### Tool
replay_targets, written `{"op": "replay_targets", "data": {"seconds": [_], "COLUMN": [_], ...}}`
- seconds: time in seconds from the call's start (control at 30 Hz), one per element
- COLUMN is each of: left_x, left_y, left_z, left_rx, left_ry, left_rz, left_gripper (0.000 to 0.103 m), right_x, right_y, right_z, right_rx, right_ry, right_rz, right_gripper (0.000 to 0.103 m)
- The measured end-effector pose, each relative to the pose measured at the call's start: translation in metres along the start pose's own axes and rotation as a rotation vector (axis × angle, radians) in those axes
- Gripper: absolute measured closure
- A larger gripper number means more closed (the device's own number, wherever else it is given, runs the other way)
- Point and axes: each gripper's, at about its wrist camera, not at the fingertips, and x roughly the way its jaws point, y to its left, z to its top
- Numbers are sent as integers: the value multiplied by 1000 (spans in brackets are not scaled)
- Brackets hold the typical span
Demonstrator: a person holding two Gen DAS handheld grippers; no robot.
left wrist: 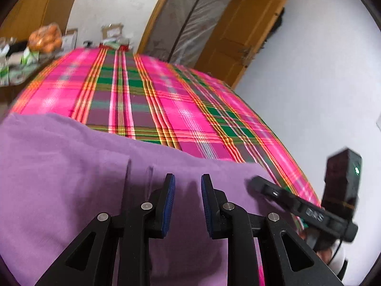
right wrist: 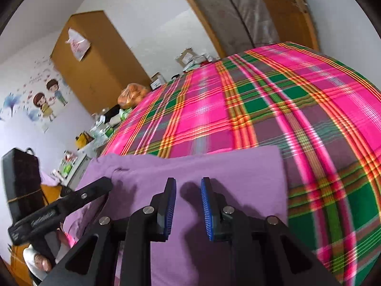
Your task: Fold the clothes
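A purple garment (left wrist: 71,178) lies partly folded on the near part of a bed with a pink and green plaid sheet (left wrist: 166,95). My left gripper (left wrist: 188,178) hovers over the cloth with its blue pads apart and nothing between them. The right gripper (left wrist: 256,184) reaches in from the right edge of that view, over the garment's right end. In the right wrist view the garment (right wrist: 226,166) shows a straight right edge, and my right gripper (right wrist: 188,182) stands open above it, pads clear of the cloth. The left gripper (right wrist: 104,183) comes in from the left, near a crease.
A low table with bags and boxes (left wrist: 28,52) stands at the bed's far left. A wooden wardrobe (right wrist: 95,54) and a stickered wall are beyond it. A wooden door (left wrist: 245,31) and a wrapped mattress (left wrist: 190,16) lean at the back. White wall (left wrist: 309,83) runs along the right.
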Motion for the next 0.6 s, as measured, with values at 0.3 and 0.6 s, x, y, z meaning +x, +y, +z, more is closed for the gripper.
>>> {"op": "replay_targets", "data": {"seconds": [0.3,0.6], "left_x": [26,-11], "left_y": [11,5], "left_z": [1,-18], "left_rx": [-65,-36], "left_ry": [18,-30], "left_rz": [54,34], "left_gripper": [81,80], "right_x": [-8,-27], "right_y": [-66,-59], "right_z": [0,2], "right_rx": [266,199], "right_ry": [-23,-77], "right_rz": [72,25], "right_gripper": [98,81]}}
